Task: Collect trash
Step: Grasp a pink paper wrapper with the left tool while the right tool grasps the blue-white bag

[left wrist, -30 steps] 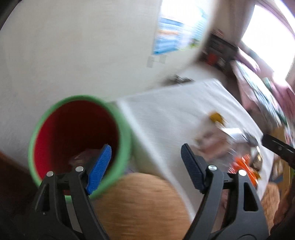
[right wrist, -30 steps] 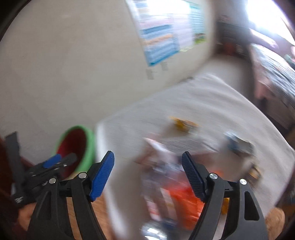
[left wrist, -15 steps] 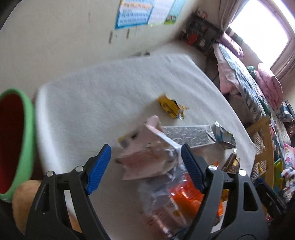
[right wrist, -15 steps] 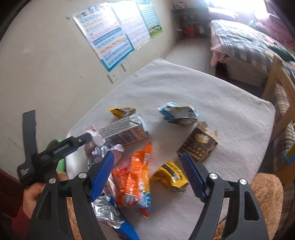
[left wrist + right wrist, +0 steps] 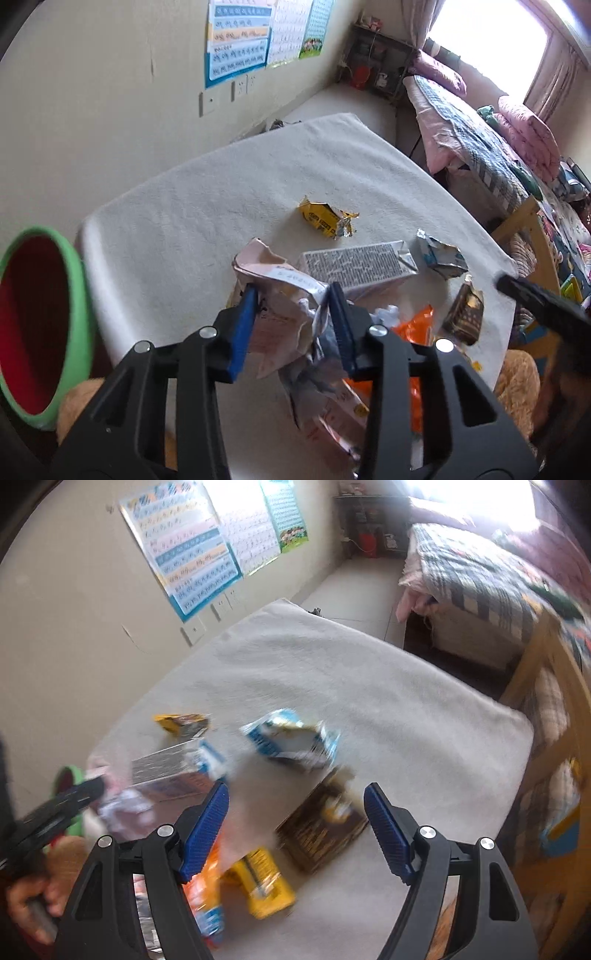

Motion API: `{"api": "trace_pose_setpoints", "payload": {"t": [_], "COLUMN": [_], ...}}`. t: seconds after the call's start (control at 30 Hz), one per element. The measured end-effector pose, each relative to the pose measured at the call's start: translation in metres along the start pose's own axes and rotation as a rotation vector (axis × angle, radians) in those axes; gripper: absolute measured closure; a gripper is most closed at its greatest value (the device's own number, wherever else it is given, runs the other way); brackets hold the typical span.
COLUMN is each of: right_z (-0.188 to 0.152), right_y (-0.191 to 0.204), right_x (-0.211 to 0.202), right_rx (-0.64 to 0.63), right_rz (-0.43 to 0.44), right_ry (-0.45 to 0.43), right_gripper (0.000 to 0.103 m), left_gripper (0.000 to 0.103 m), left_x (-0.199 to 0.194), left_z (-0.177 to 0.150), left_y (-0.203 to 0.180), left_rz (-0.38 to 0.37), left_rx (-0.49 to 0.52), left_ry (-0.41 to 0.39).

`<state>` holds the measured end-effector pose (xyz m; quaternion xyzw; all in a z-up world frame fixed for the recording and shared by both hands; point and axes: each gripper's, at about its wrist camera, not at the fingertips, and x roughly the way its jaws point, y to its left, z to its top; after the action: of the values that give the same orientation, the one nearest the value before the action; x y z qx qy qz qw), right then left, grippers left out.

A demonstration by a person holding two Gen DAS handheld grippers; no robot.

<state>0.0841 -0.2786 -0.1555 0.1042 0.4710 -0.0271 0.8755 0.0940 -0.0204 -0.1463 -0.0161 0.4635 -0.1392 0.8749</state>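
On the white-clothed table [image 5: 221, 184] lies a heap of trash. My left gripper [image 5: 291, 325] is low over it, its jaws closing, and both blue pads touch a crumpled pink wrapper [image 5: 280, 317] between them. A green bin with a red inside [image 5: 84, 325] stands off the table's left edge. My right gripper [image 5: 295, 823] hangs open above a brown packet [image 5: 321, 830], with nothing in it. An orange bag [image 5: 207, 886] and a yellow wrapper [image 5: 264, 882] lie by its left finger.
A silver carton [image 5: 354, 264], a small yellow wrapper [image 5: 325, 219] and a blue-white packet [image 5: 443, 254] lie further back on the table. A wooden chair [image 5: 546, 686] and a bed [image 5: 480, 140] stand to the right. A tan plush thing [image 5: 517, 376] sits by the near edge.
The left gripper swung from over the bin to the trash heap and its jaws narrowed around the pink wrapper. The right gripper moved over the table toward the brown packet, still open.
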Motion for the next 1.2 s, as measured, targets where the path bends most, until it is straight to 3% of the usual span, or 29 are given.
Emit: {"api": "trace_pose_setpoints", "payload": {"t": [0.27, 0.43, 0.53, 0.6, 0.7, 0.87, 0.9, 0.93, 0.97, 1.0, 1.1, 1.2], "right_z": [0.022, 0.021, 0.019, 0.017, 0.014, 0.010, 0.010, 0.010, 0.011, 0.012, 0.015, 0.018], "right_y": [0.008, 0.001, 0.002, 0.005, 0.013, 0.022, 0.022, 0.020, 0.017, 0.015, 0.010, 0.006], "right_x": [0.070, 0.103, 0.101, 0.093, 0.067, 0.041, 0.040, 0.040, 0.039, 0.036, 0.031, 0.038], "right_rx": [-0.160, -0.100, -0.101, -0.087, -0.119, -0.126, -0.117, -0.102, -0.078, -0.058, 0.014, 0.035], "right_rz": [-0.023, 0.017, 0.013, 0.050, 0.054, 0.092, 0.086, 0.080, 0.077, 0.078, 0.086, 0.013], "right_ry": [0.111, 0.191, 0.182, 0.172, 0.106, 0.065, 0.064, 0.062, 0.055, 0.049, 0.022, 0.035], "right_gripper": [0.030, 0.032, 0.060, 0.085, 0.092, 0.088, 0.078, 0.057, 0.048, 0.043, 0.042, 0.036], "left_gripper": [0.065, 0.065, 0.064, 0.064, 0.064, 0.064, 0.064, 0.064, 0.064, 0.064, 0.064, 0.064], "left_x": [-0.031, -0.043, -0.045, -0.046, -0.047, -0.045, -0.045, -0.045, -0.045, -0.047, -0.052, -0.054], "left_z": [-0.018, -0.020, -0.020, -0.021, -0.021, -0.022, -0.022, -0.023, -0.024, -0.024, -0.025, -0.025], "left_y": [0.013, 0.018, 0.023, 0.027, 0.035, 0.042, 0.044, 0.045, 0.045, 0.047, 0.049, 0.052], "left_rz": [-0.002, 0.005, 0.028, 0.034, 0.043, 0.046, 0.045, 0.044, 0.043, 0.043, 0.054, 0.060], "left_rx": [-0.086, -0.110, -0.120, -0.139, -0.156, -0.173, -0.176, -0.180, -0.181, -0.181, -0.175, -0.180], "left_ry": [-0.020, -0.042, -0.048, -0.050, -0.058, -0.058, -0.056, -0.054, -0.053, -0.054, -0.067, -0.074]}}
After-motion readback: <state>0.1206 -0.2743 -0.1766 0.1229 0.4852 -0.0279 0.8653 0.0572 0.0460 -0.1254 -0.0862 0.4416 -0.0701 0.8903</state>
